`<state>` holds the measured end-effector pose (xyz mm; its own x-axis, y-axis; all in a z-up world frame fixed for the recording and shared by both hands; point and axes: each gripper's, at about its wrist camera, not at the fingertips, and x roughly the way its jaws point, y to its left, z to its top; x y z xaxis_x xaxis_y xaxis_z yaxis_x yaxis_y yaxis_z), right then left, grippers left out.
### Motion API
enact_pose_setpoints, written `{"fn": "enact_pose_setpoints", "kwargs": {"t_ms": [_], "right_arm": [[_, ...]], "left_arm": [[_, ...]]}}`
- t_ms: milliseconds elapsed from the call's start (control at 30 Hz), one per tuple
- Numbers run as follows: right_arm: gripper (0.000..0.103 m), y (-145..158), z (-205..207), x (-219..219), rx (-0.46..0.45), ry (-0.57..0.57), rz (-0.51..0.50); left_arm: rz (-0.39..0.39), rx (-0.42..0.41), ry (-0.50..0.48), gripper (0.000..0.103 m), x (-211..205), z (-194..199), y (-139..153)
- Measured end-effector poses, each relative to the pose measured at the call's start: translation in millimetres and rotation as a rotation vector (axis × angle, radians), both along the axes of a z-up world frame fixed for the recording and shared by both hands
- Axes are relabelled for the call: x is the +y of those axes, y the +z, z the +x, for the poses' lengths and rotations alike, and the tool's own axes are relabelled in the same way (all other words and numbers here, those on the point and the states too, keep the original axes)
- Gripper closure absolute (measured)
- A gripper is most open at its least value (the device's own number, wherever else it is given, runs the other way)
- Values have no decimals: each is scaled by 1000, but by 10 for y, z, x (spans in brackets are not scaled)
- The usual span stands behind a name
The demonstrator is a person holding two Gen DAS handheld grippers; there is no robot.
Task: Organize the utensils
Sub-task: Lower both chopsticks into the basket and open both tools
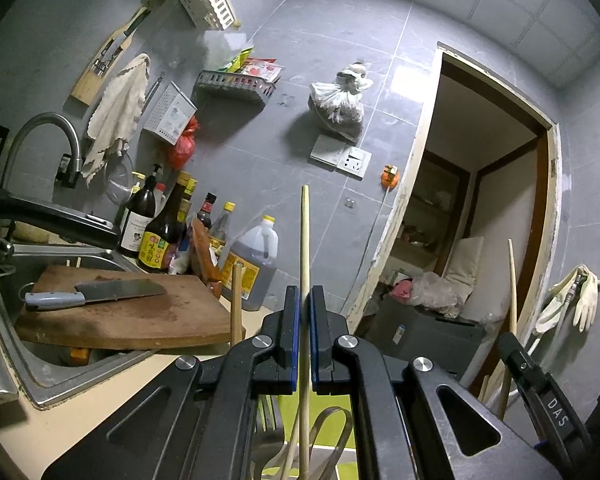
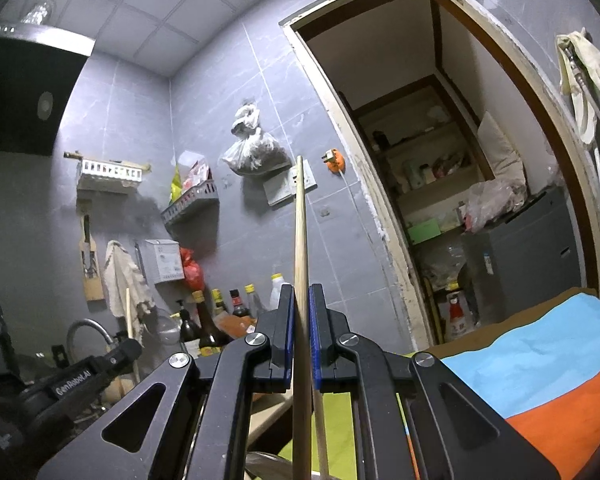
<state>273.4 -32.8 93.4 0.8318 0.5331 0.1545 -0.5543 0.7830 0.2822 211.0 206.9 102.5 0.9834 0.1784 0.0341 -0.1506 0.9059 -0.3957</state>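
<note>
Each hand-held gripper is clamping one wooden chopstick upright between its blue pads. The left hand-held gripper [image 1: 304, 292] is closed on a pale chopstick [image 1: 305, 232] whose top is reaching the middle of the left wrist view, while its lower end is dropping past the jaws toward a green utensil holder [image 1: 296, 412] at the bottom centre. The right hand-held gripper [image 2: 299, 292] is likewise gripping a darker chopstick [image 2: 301, 240] that is running from the bottom edge up to mid-frame in its own view.

Judging from this, the step in hand is lowering both sticks into the holder among the other utensils. The next move probably calls for keeping each stick near vertical, guiding its lower tip past the metal loops already standing in the holder, and only then easing the jaws apart; letting go early could let a stick tip out onto the bench [image 1: 100, 408].

The left view is showing what the right one barely catches: the sink [image 1: 40, 376] at the lower left, a cutting board [image 1: 132, 312] lying across it with a cleaver [image 1: 96, 294] on top, and sauce bottles behind. It is also showing the right gripper's body at the lower right edge. The right view alone is showing a blue and orange cloth [image 2: 540, 368] at the lower right, the black range hood at the upper left, and the left gripper low on the left.
</note>
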Motion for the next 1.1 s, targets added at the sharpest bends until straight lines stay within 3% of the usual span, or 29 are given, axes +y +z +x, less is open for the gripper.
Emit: {"fn": "enact_pose_setpoints", "kwargs": {"t_ms": [867,1100], "right_arm": [[98,-219,-75,70,37,17,-110],[98,-242,-89,92,42,28,-123]], "left_arm": [[112,100,-18,101,-418,76,-188],[96,144,-17,101,-389,88,-257]]}}
